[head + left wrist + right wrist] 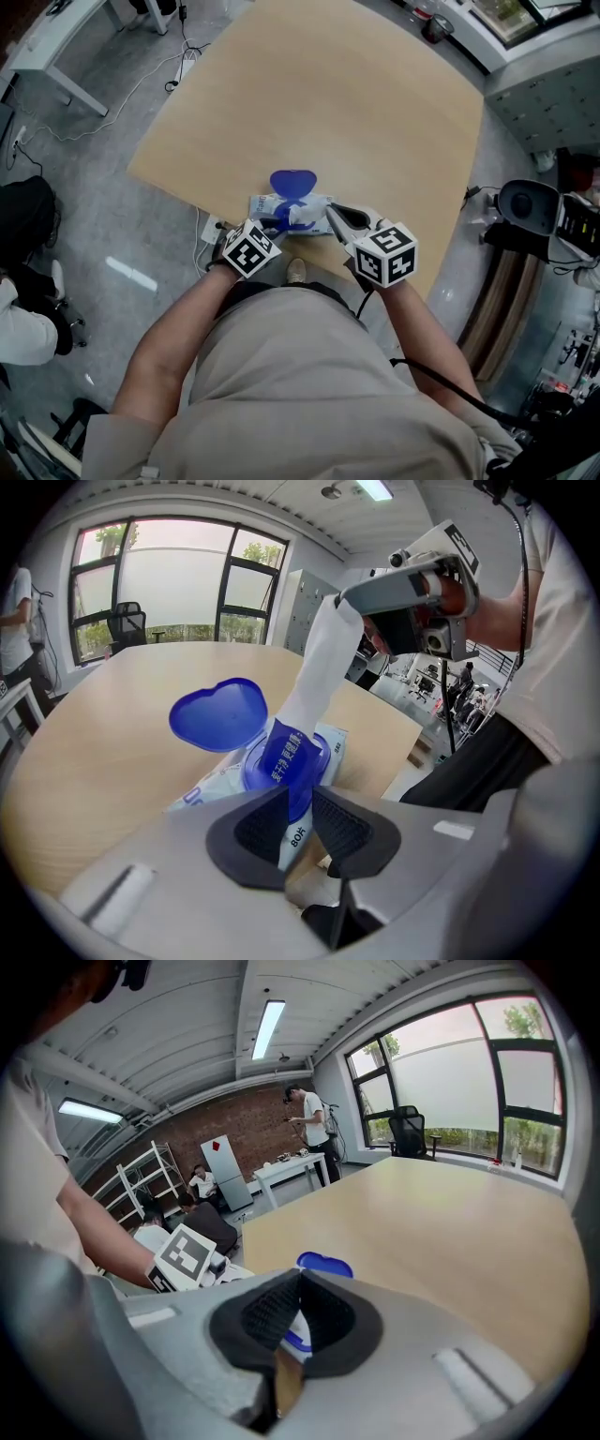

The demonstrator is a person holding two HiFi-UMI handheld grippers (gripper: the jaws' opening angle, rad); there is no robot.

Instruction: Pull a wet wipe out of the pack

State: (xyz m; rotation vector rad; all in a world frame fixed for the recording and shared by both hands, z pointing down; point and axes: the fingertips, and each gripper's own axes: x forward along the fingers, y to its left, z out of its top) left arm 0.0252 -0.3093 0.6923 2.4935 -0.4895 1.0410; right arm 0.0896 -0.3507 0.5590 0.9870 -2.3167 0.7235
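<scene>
Pack of soft white-and-blue plastic, blue lid open, sits pinched in the left claw; one white wipe rises from it, nipped by the right claw.

The surface lies bare to the far side, left and right of the pack, so approach from there is open. The pack sits at the near edge, where room is tight. The left gripper has its jaws clamped on the pack's near end, and the right gripper crowds in just beside it at the right. The person's torso closes off the space behind both. The blue lid stands raised at the pack's far-left side. The wet wipe stretches up from the opening to the right gripper's closed jaws, barring the space directly above.
</scene>
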